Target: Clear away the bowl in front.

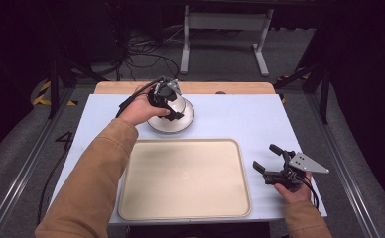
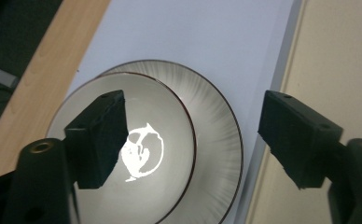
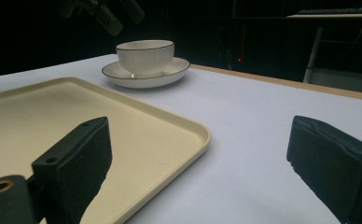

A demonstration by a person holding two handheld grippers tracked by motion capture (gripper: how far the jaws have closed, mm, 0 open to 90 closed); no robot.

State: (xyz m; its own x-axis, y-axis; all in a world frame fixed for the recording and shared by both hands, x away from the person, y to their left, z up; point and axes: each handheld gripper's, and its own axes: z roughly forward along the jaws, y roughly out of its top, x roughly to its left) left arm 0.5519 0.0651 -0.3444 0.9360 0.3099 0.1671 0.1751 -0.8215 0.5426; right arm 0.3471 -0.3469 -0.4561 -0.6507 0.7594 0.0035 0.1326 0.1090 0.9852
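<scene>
Left hand-held gripper (image 2: 188, 140) wide open over cup (image 2: 123, 154), right hand-held gripper (image 1: 270, 159) open beside tray (image 1: 185, 178).

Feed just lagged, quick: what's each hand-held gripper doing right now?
Left hand-held gripper: open, jaws spread above the cup on its saucer, holding nothing.
Right hand-held gripper: open, empty, beside the tray.

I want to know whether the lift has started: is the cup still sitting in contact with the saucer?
Touching. The right gripper view, side on, shows the cup with its base resting in the saucer, no gap under it.
</scene>
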